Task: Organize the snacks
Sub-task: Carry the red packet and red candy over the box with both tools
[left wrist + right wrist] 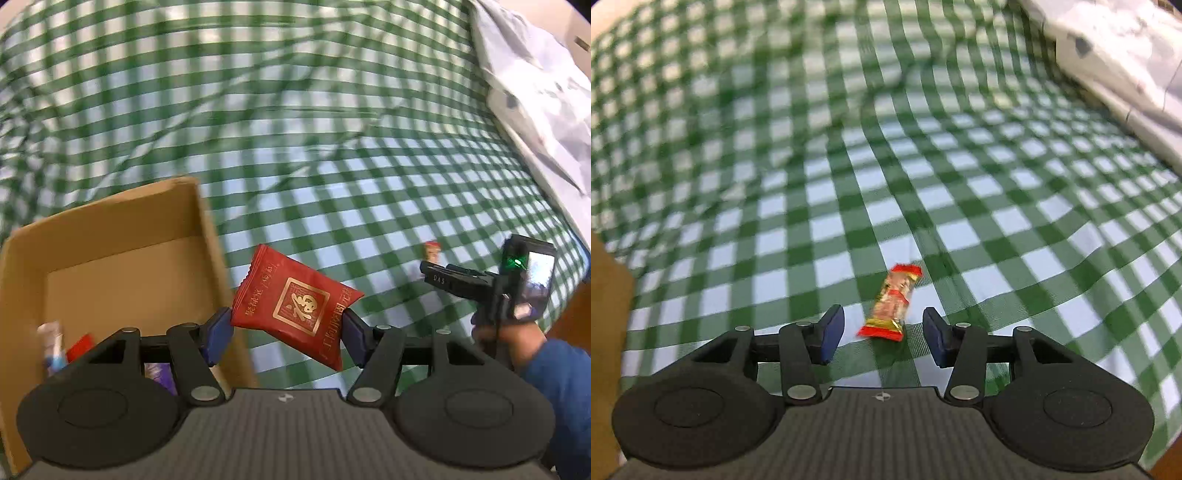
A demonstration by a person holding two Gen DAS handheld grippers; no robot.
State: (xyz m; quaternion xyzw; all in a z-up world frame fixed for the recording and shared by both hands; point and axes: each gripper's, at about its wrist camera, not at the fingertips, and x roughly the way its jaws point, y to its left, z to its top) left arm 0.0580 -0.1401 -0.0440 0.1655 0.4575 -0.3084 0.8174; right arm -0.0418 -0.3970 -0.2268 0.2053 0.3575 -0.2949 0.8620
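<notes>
Left gripper (288, 332) fingers clamped on red packet (295, 306), lifted beside box (110, 236). Right gripper (882, 338) fingers apart around small snack (892, 304) lying on checked cloth (849, 166).

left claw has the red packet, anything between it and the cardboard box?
Nothing visible. The left claw grips the red packet just right of the cardboard box; only the box's right wall lies between, and the box is open on top.
</notes>
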